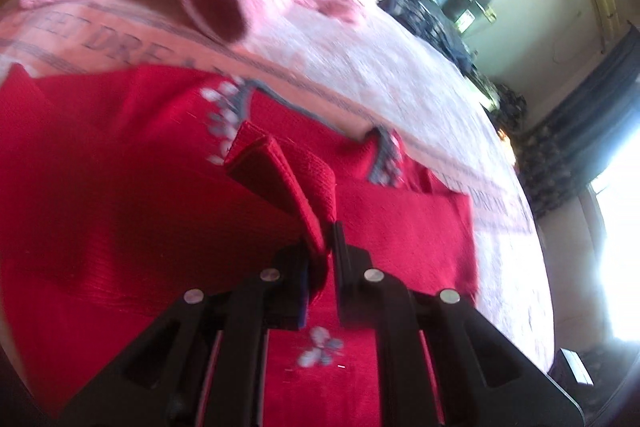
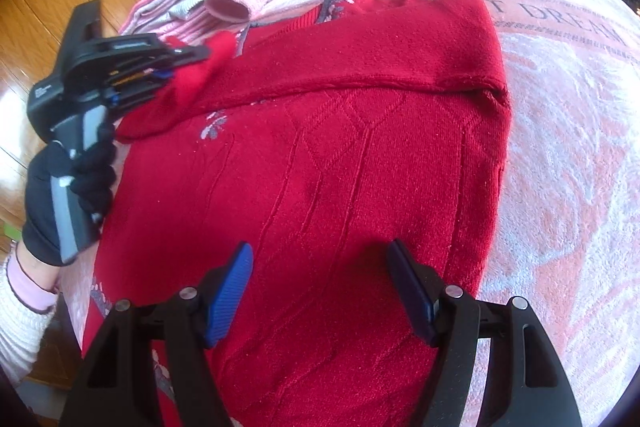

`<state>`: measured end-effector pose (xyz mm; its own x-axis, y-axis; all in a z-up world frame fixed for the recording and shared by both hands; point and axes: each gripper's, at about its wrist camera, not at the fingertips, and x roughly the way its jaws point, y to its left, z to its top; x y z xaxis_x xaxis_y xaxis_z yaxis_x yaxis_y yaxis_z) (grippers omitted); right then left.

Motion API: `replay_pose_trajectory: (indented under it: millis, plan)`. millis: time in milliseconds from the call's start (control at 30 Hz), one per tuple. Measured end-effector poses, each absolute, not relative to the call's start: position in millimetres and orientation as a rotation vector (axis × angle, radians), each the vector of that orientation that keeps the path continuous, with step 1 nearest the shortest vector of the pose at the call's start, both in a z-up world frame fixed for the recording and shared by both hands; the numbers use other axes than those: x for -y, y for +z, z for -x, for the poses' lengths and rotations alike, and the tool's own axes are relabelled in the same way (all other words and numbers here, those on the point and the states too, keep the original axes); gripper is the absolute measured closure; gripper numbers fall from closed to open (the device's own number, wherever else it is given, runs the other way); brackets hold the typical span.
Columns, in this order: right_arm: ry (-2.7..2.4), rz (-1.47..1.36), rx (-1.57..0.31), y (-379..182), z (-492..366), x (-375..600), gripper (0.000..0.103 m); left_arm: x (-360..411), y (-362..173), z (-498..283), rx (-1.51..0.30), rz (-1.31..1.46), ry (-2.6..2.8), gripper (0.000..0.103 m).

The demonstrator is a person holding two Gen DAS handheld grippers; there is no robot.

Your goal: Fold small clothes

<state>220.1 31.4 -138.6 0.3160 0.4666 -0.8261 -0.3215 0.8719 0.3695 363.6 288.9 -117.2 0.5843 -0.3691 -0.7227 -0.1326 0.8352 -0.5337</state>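
Blue-padded fingers of the right gripper (image 2: pixel 320 291) hang spread apart, grasping nothing, over a red knit sweater (image 2: pixel 340 155) lying on a pink blanket (image 2: pixel 568 131) on a bed. One sleeve is folded across the chest, and small grey and white flower embroidery runs by the neckline. Woven lettering on the blanket reads "DREAM". From the right wrist, a gloved hand (image 2: pixel 68 195) holds the left gripper (image 1: pixel 326 247), clenched on the sleeve cuff (image 1: pixel 288 179); its own view shows pink clothes (image 1: pixel 212 3) beyond.

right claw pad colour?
Blue, ribbed pads on the right claw; clearest in the right wrist view.
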Motion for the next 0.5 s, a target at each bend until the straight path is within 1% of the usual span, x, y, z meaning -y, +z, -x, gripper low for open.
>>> replay_pose_trajectory:
  millis: [33, 67, 100, 233, 333, 433, 500]
  plan:
    - [0.522, -0.147, -1.136, -139, -220, -31, 0.032, -280, -120, -368, -0.978, 0.587, -0.193, 0.089]
    - [0.523, -0.147, -1.136, -140, -220, -31, 0.032, -268, -125, -373, -1.021, 0.571, -0.249, 0.080]
    - [0.524, -0.146, -1.135, -140, -220, -31, 0.032, -259, -128, -374, -1.040, 0.538, -0.283, 0.074]
    - [0.522, -0.144, -1.137, -141, -219, -31, 0.032, -243, -123, -362, -1.035, 0.485, -0.452, 0.068]
    - [0.517, -0.146, -1.146, -140, -221, -31, 0.033, -254, -112, -343, -0.997, 0.472, -0.468, 0.064]
    - [0.500, -0.138, -1.144, -135, -226, -32, 0.033, -295, -106, -327, -0.971, 0.493, -0.370, 0.064]
    - [0.510, -0.147, -1.139, -128, -233, -36, 0.032, -333, -104, -320, -0.974, 0.438, -0.206, 0.063]
